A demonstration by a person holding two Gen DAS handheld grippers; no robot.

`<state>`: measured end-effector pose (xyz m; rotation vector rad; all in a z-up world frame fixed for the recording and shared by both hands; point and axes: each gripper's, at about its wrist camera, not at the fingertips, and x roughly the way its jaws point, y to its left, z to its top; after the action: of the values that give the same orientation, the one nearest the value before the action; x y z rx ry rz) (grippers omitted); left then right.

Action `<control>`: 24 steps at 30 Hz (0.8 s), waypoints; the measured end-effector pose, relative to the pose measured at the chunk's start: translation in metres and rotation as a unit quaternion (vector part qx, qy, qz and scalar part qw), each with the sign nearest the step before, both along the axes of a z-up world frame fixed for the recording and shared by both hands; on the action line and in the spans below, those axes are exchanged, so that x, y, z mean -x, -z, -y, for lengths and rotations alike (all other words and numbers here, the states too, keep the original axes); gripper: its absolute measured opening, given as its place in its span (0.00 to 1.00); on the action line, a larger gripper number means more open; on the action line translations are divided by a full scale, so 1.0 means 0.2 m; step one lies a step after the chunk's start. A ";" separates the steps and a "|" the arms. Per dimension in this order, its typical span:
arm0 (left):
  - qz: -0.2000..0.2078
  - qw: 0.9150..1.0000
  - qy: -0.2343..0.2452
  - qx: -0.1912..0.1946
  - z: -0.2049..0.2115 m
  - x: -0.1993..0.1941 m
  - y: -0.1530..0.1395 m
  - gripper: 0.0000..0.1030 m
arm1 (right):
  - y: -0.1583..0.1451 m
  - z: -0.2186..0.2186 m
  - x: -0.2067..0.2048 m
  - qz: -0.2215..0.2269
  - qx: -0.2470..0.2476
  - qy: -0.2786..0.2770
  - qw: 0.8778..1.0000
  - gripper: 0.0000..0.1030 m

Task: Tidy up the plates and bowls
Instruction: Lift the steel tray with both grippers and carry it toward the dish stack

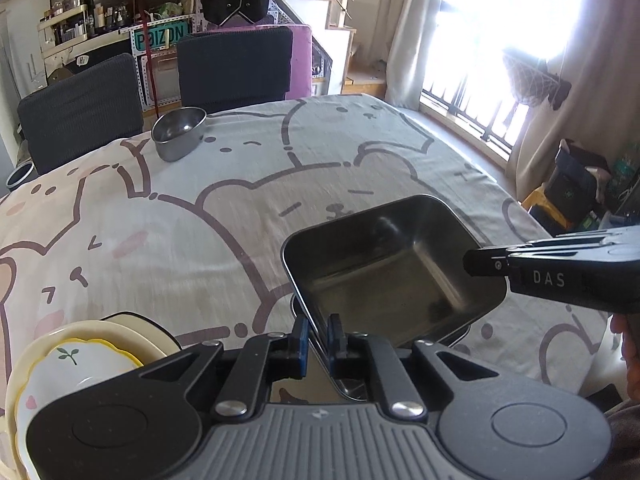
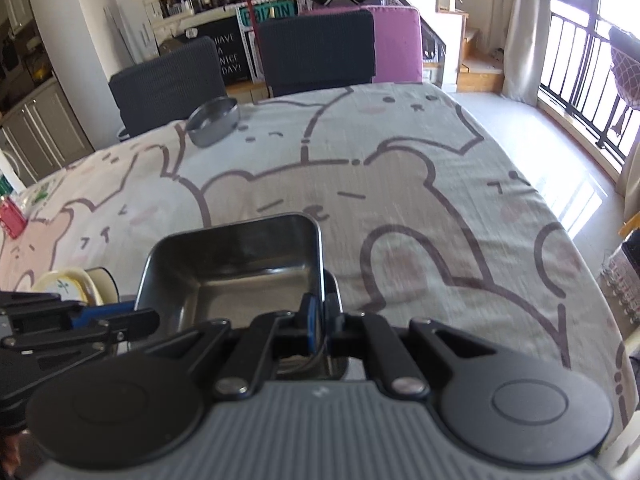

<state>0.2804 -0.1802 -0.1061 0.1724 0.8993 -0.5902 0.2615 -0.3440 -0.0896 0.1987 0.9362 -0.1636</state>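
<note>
A rectangular steel tray (image 1: 380,280) (image 2: 232,280) is held tilted between both grippers, low over the bear-print tablecloth (image 1: 160,240). My left gripper (image 1: 318,338) (image 2: 148,318) is shut on its near-left rim, blue pads on either side of the wall. My right gripper (image 2: 320,316) (image 1: 480,262) is shut on the right rim. The edge of a second steel tray (image 1: 456,336) (image 2: 334,284) peeks out right beneath it. A round steel bowl (image 1: 180,132) (image 2: 214,120) stands at the table's far side. Cream and white plates (image 1: 80,356) (image 2: 68,280) are stacked at the near left.
Two dark chairs (image 1: 80,112) (image 1: 236,68) stand behind the table's far edge. A red object (image 2: 12,220) sits at the far left edge. The table drops off on the right toward a railed window (image 2: 580,80). A hand (image 1: 630,360) shows at the right.
</note>
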 end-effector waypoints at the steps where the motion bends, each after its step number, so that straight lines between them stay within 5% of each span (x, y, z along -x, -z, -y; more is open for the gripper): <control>1: 0.000 1.000 0.001 -0.003 0.01 0.00 0.00 0.10 | 0.00 0.00 0.00 -0.003 0.001 0.000 1.000 0.06; 13: -0.014 0.999 0.016 -0.041 0.06 0.01 0.08 0.12 | 0.05 -0.01 -0.03 -0.040 0.009 -0.005 0.999 0.07; 24: -0.011 0.999 0.040 -0.032 0.07 0.03 0.07 0.14 | 0.09 -0.01 -0.06 -0.066 0.031 -0.008 0.997 0.08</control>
<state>0.2742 -0.1942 -0.1195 0.2614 0.9372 -0.6386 0.2728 -0.3426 -0.1078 0.1249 1.0622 -0.1931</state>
